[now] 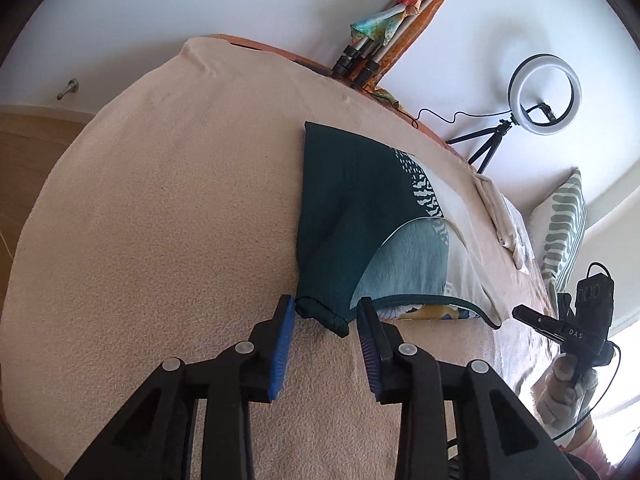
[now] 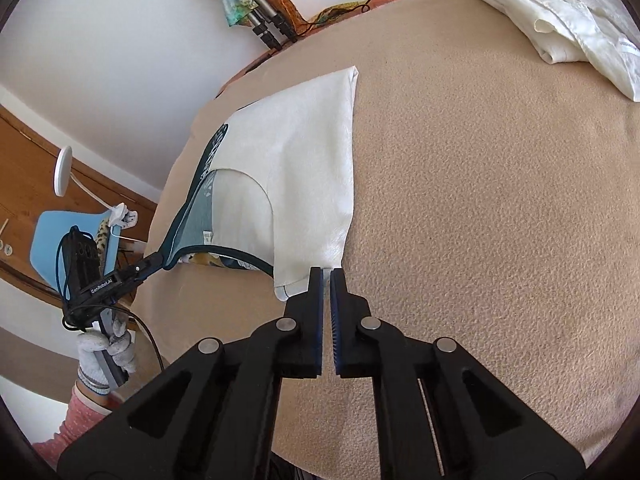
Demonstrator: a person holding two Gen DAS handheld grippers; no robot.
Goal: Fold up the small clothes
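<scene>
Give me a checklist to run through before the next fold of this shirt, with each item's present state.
1. Right tongs shut on the cream corner of the shirt: ok.
2. Left tongs gripping the green cuff: not ok; they stand open, with the cuff at their tips.
3. Shirt lying flat on the blanket: ok, only slight creases.
4. Room on the blanket for the fold: ok; the folded white cloth lies apart, at the far edge.
5. How deep the right tongs' bite goes: cannot tell; only a sliver of cloth shows between them.
</scene>
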